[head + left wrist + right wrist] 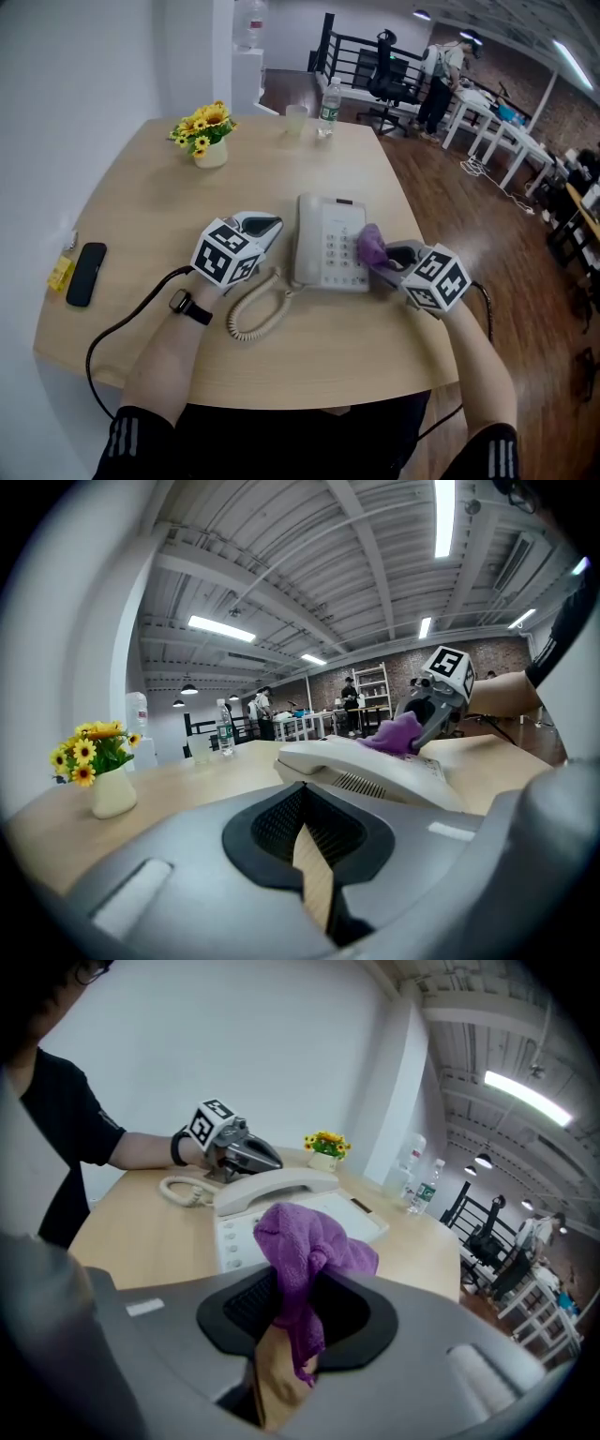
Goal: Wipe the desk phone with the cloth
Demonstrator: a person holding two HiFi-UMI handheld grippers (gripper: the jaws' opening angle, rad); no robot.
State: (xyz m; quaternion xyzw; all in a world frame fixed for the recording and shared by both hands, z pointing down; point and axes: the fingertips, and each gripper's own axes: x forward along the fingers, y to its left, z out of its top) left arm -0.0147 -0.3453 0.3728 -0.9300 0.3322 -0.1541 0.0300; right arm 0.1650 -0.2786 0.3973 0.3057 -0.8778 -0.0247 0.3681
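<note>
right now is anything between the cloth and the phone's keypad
Nothing visible. The purple cloth, clamped in the right gripper, is at the right edge of the desk phone keypad; the left gripper sits on the handset side.

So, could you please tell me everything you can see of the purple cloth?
The purple cloth is small and fuzzy, like microfibre, and is bunched into a crumpled wad. The right gripper is shut on its lower part, so the loose end bulges out past the jaws. In the head view it appears to rest on the right side of the desk phone, beside the keypad. No print or stain shows.
</note>
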